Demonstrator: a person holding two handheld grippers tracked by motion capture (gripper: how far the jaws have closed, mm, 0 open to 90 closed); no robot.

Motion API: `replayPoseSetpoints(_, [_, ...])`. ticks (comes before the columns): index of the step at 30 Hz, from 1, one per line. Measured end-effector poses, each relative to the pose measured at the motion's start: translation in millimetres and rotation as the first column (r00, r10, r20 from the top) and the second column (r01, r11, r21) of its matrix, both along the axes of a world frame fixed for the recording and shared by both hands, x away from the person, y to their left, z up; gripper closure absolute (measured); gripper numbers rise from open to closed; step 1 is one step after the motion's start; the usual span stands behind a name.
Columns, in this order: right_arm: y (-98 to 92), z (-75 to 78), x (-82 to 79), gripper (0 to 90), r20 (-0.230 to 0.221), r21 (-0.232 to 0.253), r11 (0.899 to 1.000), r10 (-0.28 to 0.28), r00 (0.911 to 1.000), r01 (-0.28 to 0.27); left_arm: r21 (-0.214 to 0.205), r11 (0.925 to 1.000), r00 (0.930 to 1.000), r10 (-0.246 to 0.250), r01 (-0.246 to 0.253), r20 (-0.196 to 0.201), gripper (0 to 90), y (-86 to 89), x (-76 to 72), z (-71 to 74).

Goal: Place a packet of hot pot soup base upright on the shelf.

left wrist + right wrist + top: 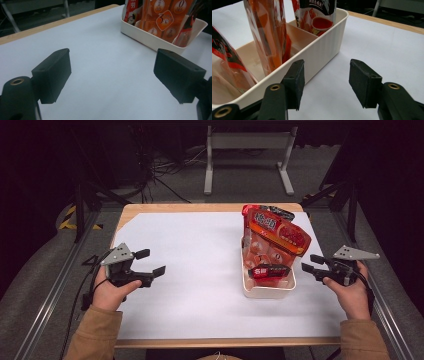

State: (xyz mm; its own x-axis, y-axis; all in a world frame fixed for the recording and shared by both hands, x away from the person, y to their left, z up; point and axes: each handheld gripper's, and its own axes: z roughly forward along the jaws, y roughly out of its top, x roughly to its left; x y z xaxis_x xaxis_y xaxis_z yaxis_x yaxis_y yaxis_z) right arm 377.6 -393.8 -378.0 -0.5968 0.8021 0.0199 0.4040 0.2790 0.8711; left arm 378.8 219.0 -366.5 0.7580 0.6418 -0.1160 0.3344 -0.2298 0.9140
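A cream plastic bin (267, 294) stands right of centre on the white sheet and holds several red and orange snack bags (277, 232). My left gripper (156, 261) is at the left of the table, far from the bin. It is open with nothing between its jaws. The left gripper view has that gripper (112, 75) over bare sheet, with the bin (150, 40) and orange packs (162, 17) ahead. My right gripper (307, 262) is open just right of the bin. In its own view the right gripper (325, 80) is beside the bin's wall (322, 50), apart from it.
A white sheet (195, 270) covers most of the wooden table (200, 207). Metal rails (55, 285) run along both sides of the table. A grey stand (247, 142) and cables (165, 167) are on the floor beyond the far edge.
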Motion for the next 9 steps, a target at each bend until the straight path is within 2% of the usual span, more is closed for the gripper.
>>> replayPoseSetpoints(5, [0.5, -1.0, 0.7, 49.2, -0.012, 0.017, 1.0, 0.008, 0.9999, -0.008, 0.009, 0.9998, 0.9993, 0.017, -0.016, -0.035, 14.9, 8.2, 1.3, -9.1])
replayPoseSetpoints(9, [1.0, 0.0, 0.9, 50.9, -0.015, 0.025, 1.0, 0.015, 0.9998, -0.015, -0.009, 0.9996, 0.9991, 0.028, -0.028, -0.032, 14.4, 13.2, 1.4, -8.8])
